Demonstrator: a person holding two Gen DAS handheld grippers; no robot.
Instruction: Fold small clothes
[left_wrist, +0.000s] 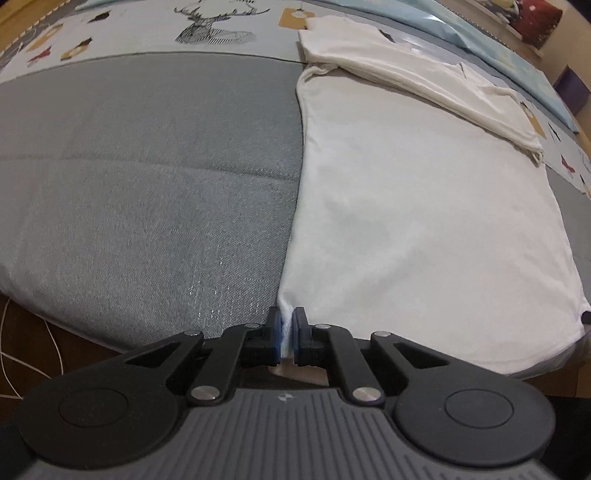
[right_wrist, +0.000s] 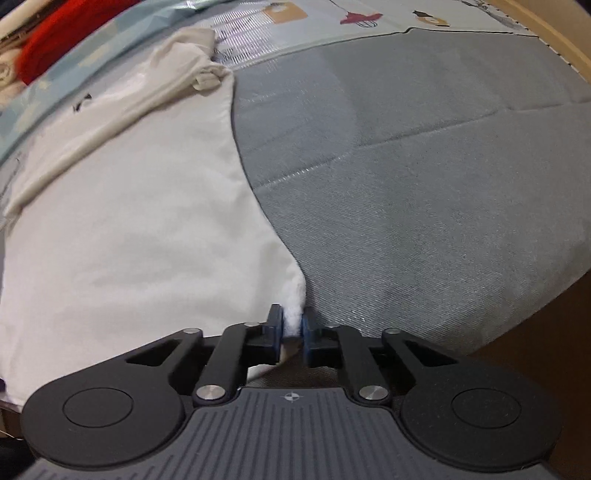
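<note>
A white garment (left_wrist: 417, 221) lies flat on the grey bed cover (left_wrist: 147, 184), its far part folded over into a cream band (left_wrist: 424, 77). My left gripper (left_wrist: 287, 326) is shut on the garment's near left corner at the bed's front edge. In the right wrist view the same white garment (right_wrist: 129, 229) spreads to the left on the grey cover (right_wrist: 424, 184). My right gripper (right_wrist: 292, 326) is shut on its near right corner. The folded cream part (right_wrist: 122, 110) lies at the far side.
A patterned light blue sheet with a deer print (left_wrist: 210, 26) runs along the far side. Red fabric (right_wrist: 62, 40) lies at the far left in the right wrist view. The bed's front edge and brown floor (left_wrist: 29, 343) with a white cord are close below the left gripper.
</note>
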